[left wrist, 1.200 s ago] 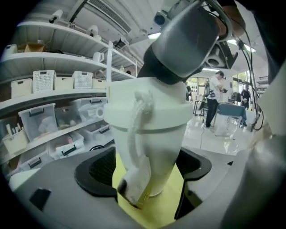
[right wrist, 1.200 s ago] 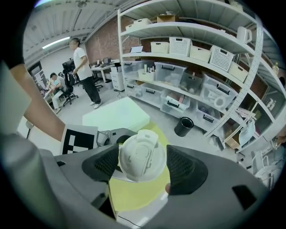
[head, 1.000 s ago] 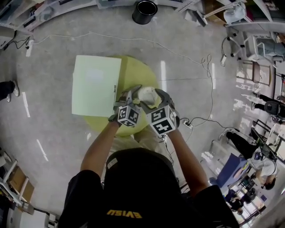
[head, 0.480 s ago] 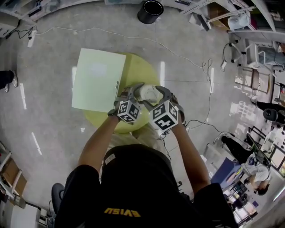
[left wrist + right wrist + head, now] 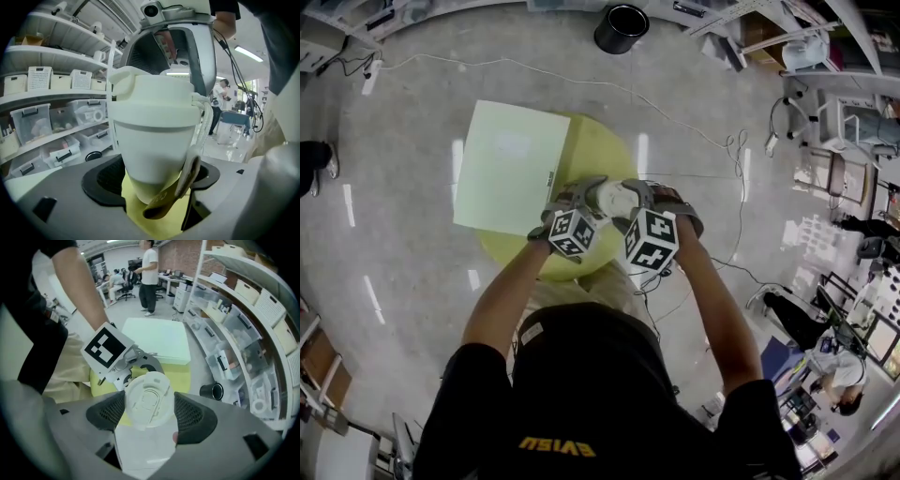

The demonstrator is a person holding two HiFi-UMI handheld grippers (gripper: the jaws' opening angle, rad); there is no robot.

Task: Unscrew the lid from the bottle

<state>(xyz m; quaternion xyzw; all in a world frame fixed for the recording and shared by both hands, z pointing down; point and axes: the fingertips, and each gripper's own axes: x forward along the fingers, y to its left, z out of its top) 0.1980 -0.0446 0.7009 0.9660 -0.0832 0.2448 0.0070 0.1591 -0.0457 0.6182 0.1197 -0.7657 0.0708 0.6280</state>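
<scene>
A white bottle (image 5: 614,199) is held above the yellow round table (image 5: 600,145), between both grippers. My left gripper (image 5: 586,202) is shut on the bottle's lower body (image 5: 154,145), with its black pads against both sides. A tan strap (image 5: 187,183) hangs down the bottle's right side. My right gripper (image 5: 639,197) is shut on the white lid (image 5: 149,399), one mesh pad on each side of its rim. In the left gripper view the lid (image 5: 154,89) sits on top of the bottle, with a grey finger (image 5: 199,61) of the right gripper beside it.
A pale green board (image 5: 511,169) lies across the table's left part and overhangs it. A black bin (image 5: 621,28) stands on the floor beyond. Shelves with plastic boxes (image 5: 243,348) line one side. Cables (image 5: 712,131) trail over the floor at right. People stand far off (image 5: 149,273).
My right gripper has swung a little to the right and away around the lid, its marker cube turning with it. The left gripper and the bottle have stayed about where they were.
</scene>
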